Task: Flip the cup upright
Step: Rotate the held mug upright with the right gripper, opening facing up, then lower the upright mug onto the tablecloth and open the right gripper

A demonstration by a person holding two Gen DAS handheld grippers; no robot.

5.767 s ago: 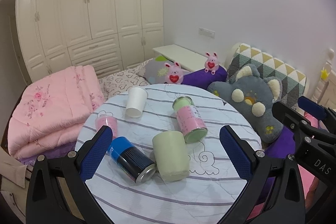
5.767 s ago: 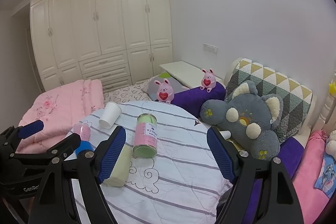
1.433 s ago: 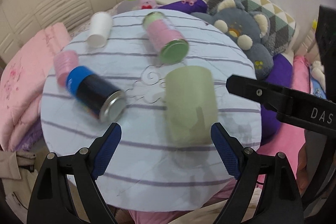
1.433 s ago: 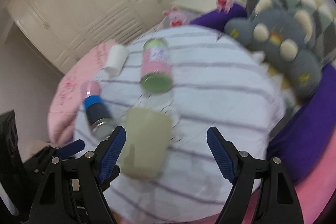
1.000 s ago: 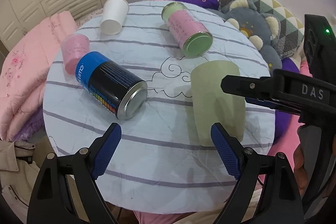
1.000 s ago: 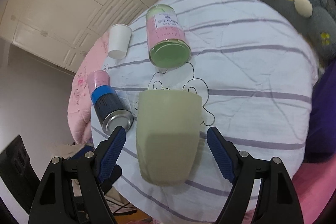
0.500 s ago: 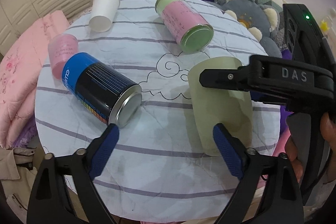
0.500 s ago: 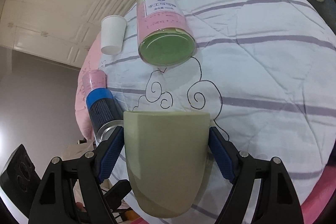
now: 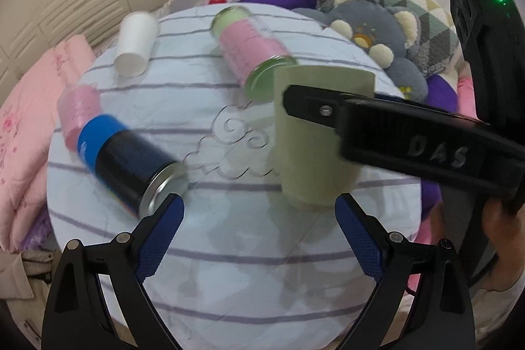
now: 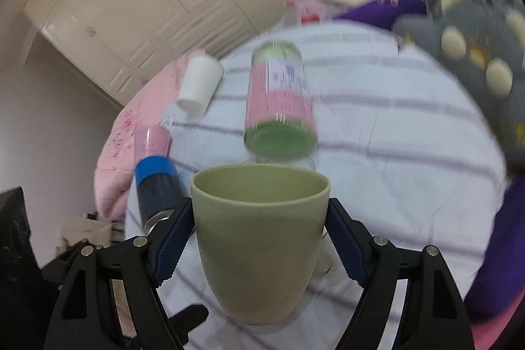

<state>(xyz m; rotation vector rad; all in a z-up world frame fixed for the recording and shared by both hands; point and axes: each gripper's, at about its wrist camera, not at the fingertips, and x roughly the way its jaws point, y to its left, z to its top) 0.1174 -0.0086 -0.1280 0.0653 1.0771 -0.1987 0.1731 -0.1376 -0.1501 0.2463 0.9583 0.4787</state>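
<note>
Item: pale green cup (image 10: 259,238), pinched in my right gripper (image 10: 259,236), mouth up, over the round striped table (image 9: 229,268).

Left to right, left wrist view: pink folded quilt (image 9: 23,107); small pink cup (image 9: 77,110) and white paper cup (image 9: 134,45), both lying over; blue-and-black tin (image 9: 128,163) on its side; pink jar with green lid (image 9: 252,58) on its side; green cup near the right edge; grey plush toy (image 9: 377,35) beyond. My left gripper (image 9: 259,235) spread wide, holding nothing. Step in hand, by my judgement: the turn looks nearly done, base low over the cloth; whether it touches I cannot tell. Next: settle the base flat, then part my right jaws.
</note>
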